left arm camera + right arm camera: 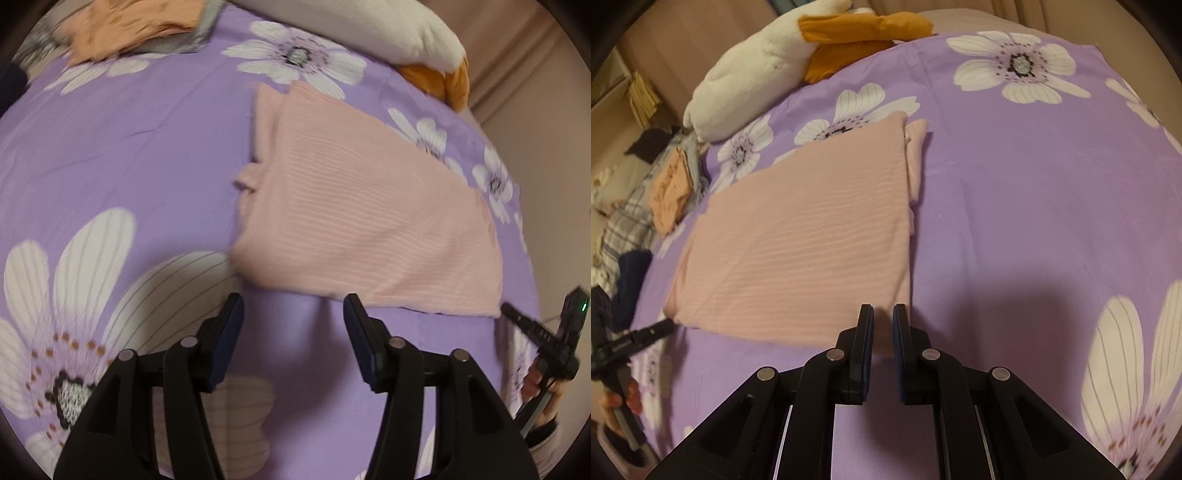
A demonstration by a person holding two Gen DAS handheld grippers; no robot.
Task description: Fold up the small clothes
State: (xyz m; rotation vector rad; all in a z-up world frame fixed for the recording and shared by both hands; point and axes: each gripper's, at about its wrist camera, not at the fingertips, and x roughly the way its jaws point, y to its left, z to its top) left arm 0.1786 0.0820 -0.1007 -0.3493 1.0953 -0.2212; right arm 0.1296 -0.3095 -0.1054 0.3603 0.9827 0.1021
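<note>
A pink ribbed garment (362, 218) lies folded flat on the purple flowered bedspread (129, 140), layers showing along one edge. The left tongs (293, 314) hang wide apart just short of its near hem, holding nothing. The right tongs (883, 321) stand narrow, a slim gap between the pads, at the garment's near corner, gripping nothing. A white plush toy (750, 74) rests beyond.

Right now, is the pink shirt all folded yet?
Partly. The pink shirt lies flat on the purple sheet, sides tucked in, a long rectangle. Nothing is in hand: the left tongs are open, the right tongs nearly shut and empty, both near its edge. It probably still needs folding in half.
</note>
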